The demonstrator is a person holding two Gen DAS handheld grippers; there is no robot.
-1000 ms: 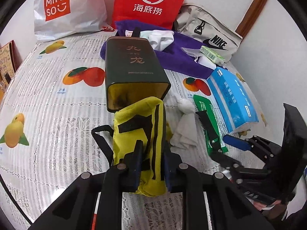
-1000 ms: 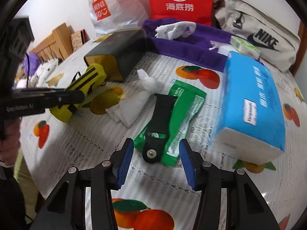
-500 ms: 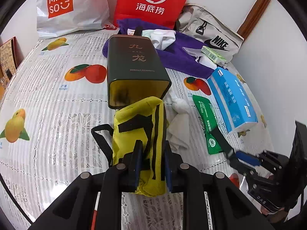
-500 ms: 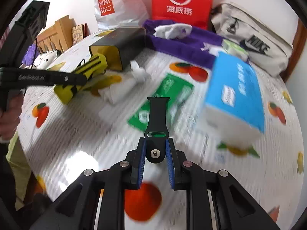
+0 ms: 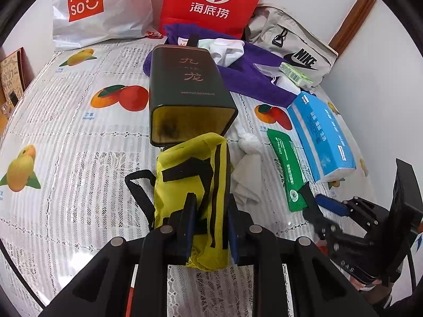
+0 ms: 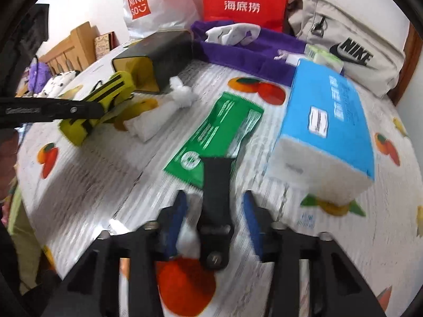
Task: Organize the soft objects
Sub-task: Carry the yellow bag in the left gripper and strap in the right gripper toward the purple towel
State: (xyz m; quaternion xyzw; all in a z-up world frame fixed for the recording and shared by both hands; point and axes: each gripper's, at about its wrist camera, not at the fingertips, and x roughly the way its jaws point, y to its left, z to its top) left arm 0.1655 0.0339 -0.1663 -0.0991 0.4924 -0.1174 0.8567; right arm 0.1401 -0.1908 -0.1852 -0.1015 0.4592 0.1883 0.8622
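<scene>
A: Clutter first. What's around?

B: Fruit-print tabletop (image 5: 66,137). Along the top of the left wrist view: white Miniso bag (image 5: 100,10), red Hi bag (image 5: 211,0), grey Nike bag (image 5: 293,50), purple cloth (image 5: 253,79) with a white rag (image 5: 227,49) on it. Dark tin (image 5: 189,92) lies on its side at centre, open mouth toward the camera. Right side: blue tissue pack (image 5: 322,134), green sachet (image 5: 288,169), crumpled white tissue (image 5: 247,163).

A: Anything blocking?

B: The tin's mouth sits just beyond the yellow pouch (image 5: 194,192) — nearly touching its far end. The tissue lies just right of it.

A: Pouch look?

B: Yellow fabric, black straps, one loop (image 5: 138,195) trailing off left. Soft, creased.

A: Left gripper?

B: Left gripper (image 5: 208,227) clamped on the pouch's near end, lower centre.

A: Right side?

B: Right gripper (image 6: 214,219), jaws opening — black watch strap (image 6: 215,206) between the pads, neither touching it. Strap's far tip overlaps the green sachet's near edge. Right view is motion-blurred.
</scene>
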